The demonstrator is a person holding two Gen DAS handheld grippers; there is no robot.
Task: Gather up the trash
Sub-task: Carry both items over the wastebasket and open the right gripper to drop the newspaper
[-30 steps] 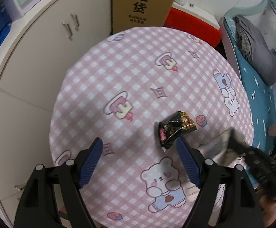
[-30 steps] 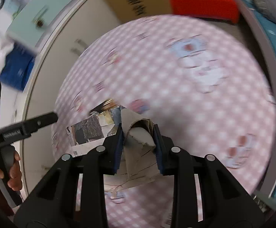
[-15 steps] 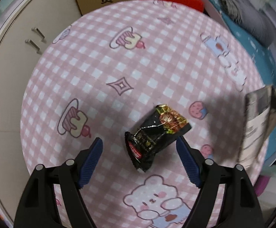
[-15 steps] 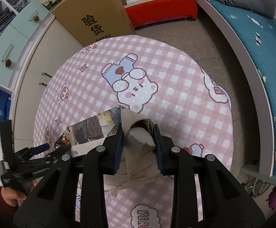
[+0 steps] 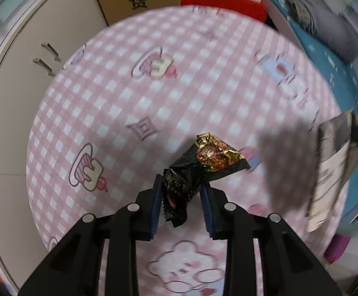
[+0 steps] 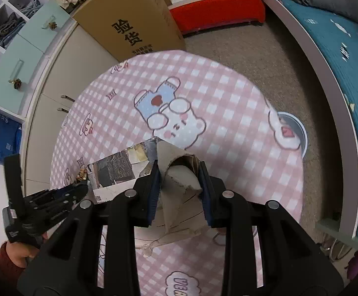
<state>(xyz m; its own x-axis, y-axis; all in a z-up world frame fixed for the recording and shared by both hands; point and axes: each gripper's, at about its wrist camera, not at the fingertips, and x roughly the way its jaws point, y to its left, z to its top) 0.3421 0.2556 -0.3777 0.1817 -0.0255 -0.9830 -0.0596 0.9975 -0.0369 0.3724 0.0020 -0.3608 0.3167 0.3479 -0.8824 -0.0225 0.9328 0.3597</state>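
My left gripper (image 5: 182,188) is shut on a crumpled black and gold snack wrapper (image 5: 203,162), lifted just over the round table with a pink checked cloth (image 5: 203,79). My right gripper (image 6: 179,172) is shut on a torn piece of printed cardboard (image 6: 176,175) and holds it above the table (image 6: 228,98). That cardboard shows at the right edge of the left wrist view (image 5: 331,167). The left gripper shows at the lower left of the right wrist view (image 6: 55,197).
A brown cardboard box with black characters (image 6: 134,22) stands behind the table beside a white cabinet (image 5: 43,56). A red bench (image 6: 218,9) and a bed with a teal cover (image 6: 339,49) lie at the back and right. Grey carpet (image 6: 277,56) surrounds the table.
My left gripper moved onto the wrapper, closed on it and lifted it. My right gripper has kept hold of the cardboard and risen away from the table.
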